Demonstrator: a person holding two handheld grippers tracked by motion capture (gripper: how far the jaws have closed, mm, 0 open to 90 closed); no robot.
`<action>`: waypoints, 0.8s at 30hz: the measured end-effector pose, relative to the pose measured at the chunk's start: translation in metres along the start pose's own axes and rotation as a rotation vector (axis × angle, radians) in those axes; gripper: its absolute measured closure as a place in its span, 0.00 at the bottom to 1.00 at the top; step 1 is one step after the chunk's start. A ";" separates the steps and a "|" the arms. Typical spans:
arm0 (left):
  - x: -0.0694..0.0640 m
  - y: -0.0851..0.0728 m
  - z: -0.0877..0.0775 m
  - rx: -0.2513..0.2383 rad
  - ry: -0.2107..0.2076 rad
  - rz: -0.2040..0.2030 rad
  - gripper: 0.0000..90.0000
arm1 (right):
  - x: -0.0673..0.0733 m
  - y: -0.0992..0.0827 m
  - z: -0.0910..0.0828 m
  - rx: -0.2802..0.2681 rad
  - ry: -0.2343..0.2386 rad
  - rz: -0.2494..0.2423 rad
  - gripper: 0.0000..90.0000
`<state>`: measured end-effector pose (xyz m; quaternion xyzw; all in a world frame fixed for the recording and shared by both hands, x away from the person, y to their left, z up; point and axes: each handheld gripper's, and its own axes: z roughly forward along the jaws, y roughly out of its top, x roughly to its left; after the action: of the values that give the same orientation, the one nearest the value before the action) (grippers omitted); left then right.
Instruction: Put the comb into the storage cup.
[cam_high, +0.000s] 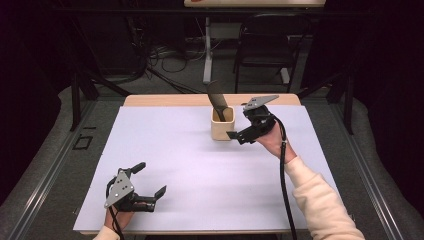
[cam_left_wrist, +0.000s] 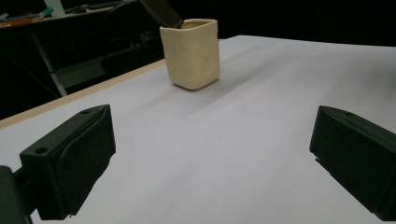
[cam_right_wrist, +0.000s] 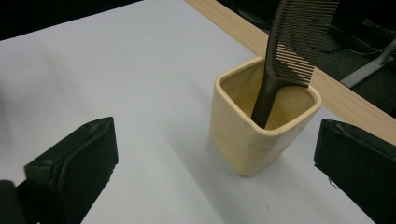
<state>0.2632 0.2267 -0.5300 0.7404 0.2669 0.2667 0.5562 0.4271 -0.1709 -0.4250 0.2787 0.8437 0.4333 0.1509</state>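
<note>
A black comb (cam_right_wrist: 289, 51) stands handle-down in the cream cup (cam_right_wrist: 259, 126) near the far edge of the white-covered bench (cam_high: 200, 165), the right gripper (cam_high: 239, 127) just beside it with jaws wide and empty, the left gripper (cam_high: 150, 180) likewise wide, well apart near the front edge.

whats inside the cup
A dark comb stands handle-down in the cup, leaning on its far rim, teeth sticking out above. The handle's lower end and the cup's bottom are hidden by the wall.
</note>
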 end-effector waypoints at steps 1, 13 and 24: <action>0.000 0.000 0.000 0.001 0.000 0.000 0.00 | 0.001 -0.002 -0.002 0.000 -0.001 -0.003 0.00; 0.000 0.000 0.000 0.001 0.001 -0.001 0.00 | 0.007 -0.027 -0.024 -0.005 -0.020 -0.009 0.00; 0.000 0.000 0.000 0.005 0.000 0.001 0.00 | 0.010 -0.050 -0.040 -0.016 -0.041 -0.001 0.00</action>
<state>0.2632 0.2263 -0.5301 0.7419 0.2671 0.2667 0.5542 0.3824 -0.2142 -0.4433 0.2859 0.8370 0.4342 0.1705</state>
